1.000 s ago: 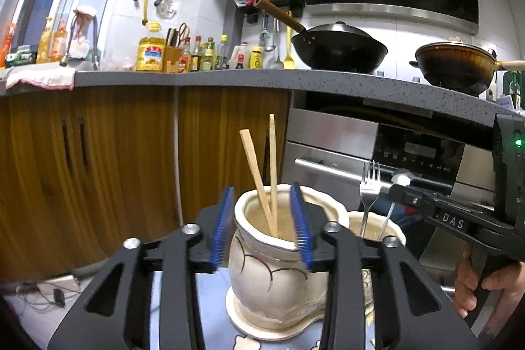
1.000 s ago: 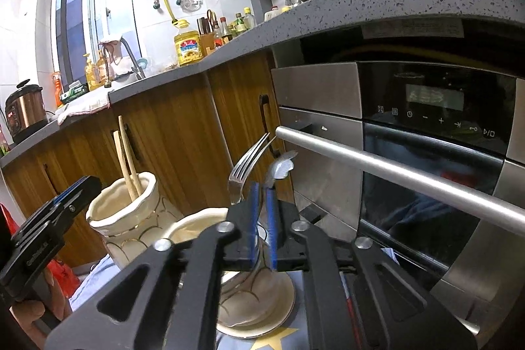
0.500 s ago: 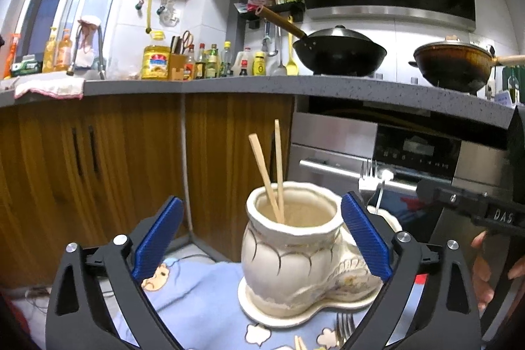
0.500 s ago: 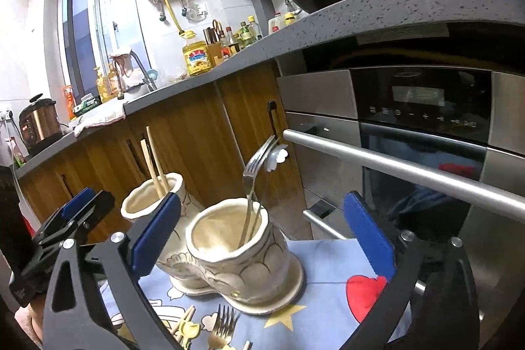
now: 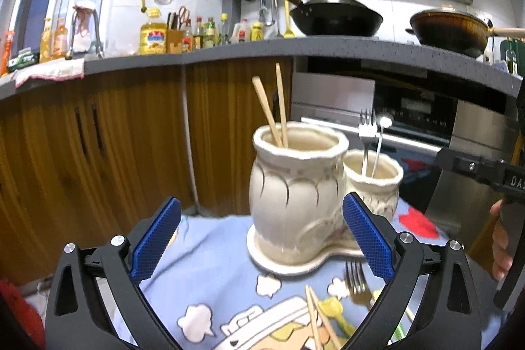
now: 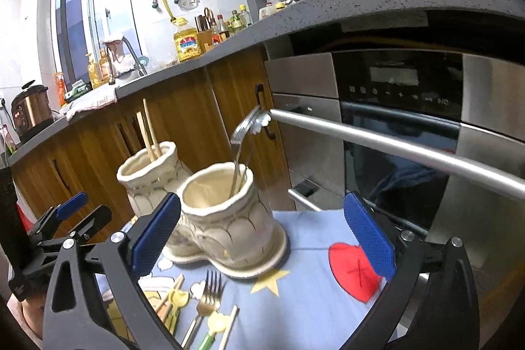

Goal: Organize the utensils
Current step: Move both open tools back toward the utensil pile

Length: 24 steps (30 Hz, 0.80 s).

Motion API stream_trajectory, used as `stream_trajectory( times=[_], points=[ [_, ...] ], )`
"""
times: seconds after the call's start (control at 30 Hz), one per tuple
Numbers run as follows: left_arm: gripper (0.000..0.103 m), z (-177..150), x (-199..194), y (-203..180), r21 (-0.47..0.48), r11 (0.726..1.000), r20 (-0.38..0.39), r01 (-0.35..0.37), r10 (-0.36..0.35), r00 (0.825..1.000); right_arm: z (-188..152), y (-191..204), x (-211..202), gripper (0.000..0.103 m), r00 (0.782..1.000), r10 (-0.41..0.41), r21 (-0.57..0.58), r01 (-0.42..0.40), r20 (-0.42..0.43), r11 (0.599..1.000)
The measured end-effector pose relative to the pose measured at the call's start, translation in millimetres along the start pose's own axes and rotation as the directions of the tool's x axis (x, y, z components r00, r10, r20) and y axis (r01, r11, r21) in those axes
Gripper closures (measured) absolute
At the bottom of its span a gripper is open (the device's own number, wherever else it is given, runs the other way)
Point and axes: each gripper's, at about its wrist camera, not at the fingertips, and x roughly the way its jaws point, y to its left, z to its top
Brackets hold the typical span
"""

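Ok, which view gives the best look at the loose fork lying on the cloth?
The right wrist view: the fork lies on the cloth in full, tines to handle. In the left wrist view the fork is partly hidden behind the left gripper, whose jaws stand open.

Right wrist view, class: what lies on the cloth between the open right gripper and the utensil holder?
A loose fork, chopsticks and a green-handled utensil, below the utensil holder, near the right gripper.
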Motion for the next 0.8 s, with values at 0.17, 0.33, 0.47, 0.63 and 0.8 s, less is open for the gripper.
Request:
stream_trajectory(
  times=[0.17, 0.33, 0.47, 0.63, 0.8],
  points=[
    [0.005, -14, 3, 0, 0.045, 0.999, -0.067, -0.014, 0.017, 0.998, -10, -12, -5, 0.005, 0.999, -0.015, 0.028, 0.016, -0.044, 0.999],
    [0.005, -27, 5, -1, 0.059, 0.998, -0.151, 0.002, 0.007, 0.988, -21, -22, -5, 0.005, 0.995, -0.039, 0.054, 0.045, -0.096, 0.998],
    [0.005, -36, 8, -2, 0.077, 0.997, -0.229, -0.014, 0.031, 0.973, -34, -22, -5, 0.005, 0.988, -0.055, 0.044, 0.062, -0.148, 0.997],
    [0.005, -43, 1, -1, 0.082, 0.996, -0.306, -0.02, 0.044, 0.951, -54, -12, -1, 0.005, 0.971, -0.079, -0.019, 0.077, -0.224, 0.997],
    [0.005, -51, -5, -10, 0.138, 0.99, -0.345, -0.011, 0.058, 0.937, -69, 2, 1, 0.005, 0.958, -0.068, -0.074, 0.049, -0.278, 0.996]
  ],
)
